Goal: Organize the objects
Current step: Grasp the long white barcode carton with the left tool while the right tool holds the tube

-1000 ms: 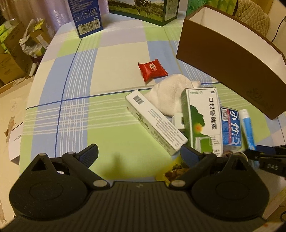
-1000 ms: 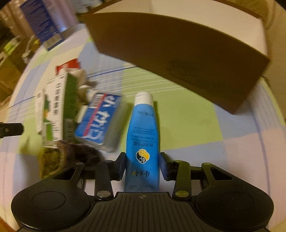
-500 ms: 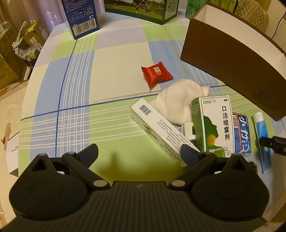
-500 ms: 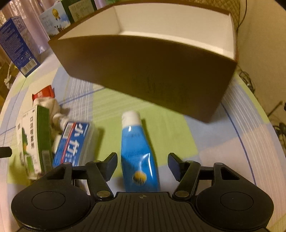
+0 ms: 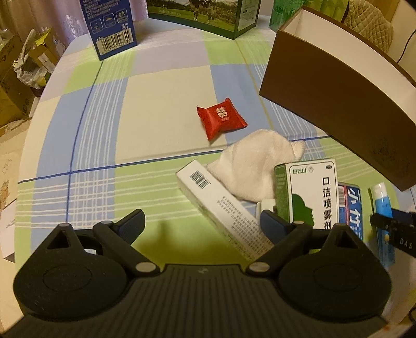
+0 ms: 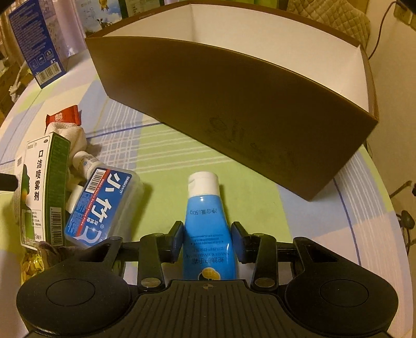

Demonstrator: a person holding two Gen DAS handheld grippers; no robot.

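Note:
My right gripper (image 6: pixel 208 240) is shut on a blue tube (image 6: pixel 208 221) with a white cap, which points toward the brown box (image 6: pixel 234 104) with a white inside. To the tube's left lie a blue floss case (image 6: pixel 104 205) and a green-white spray box (image 6: pixel 39 182). My left gripper (image 5: pixel 201 221) stands open low over the checked tablecloth, and the end of a long white box (image 5: pixel 221 208) reaches between its fingers. Beyond are a white cloth (image 5: pixel 249 166) and a red sachet (image 5: pixel 221 117). The blue tube (image 5: pixel 381 197) shows at the far right.
A blue carton (image 5: pixel 111 26) and a green cow-print carton (image 5: pixel 202 13) stand at the table's far edge. Cardboard boxes (image 5: pixel 15 78) sit on the floor to the left. A small white bottle (image 6: pixel 83 162) and a gold-wrapped snack (image 6: pixel 31 262) lie beside the spray box.
The right gripper held the tube, opened wide half a second ago, and has shut on it again. The left gripper has drifted back and left, still open.

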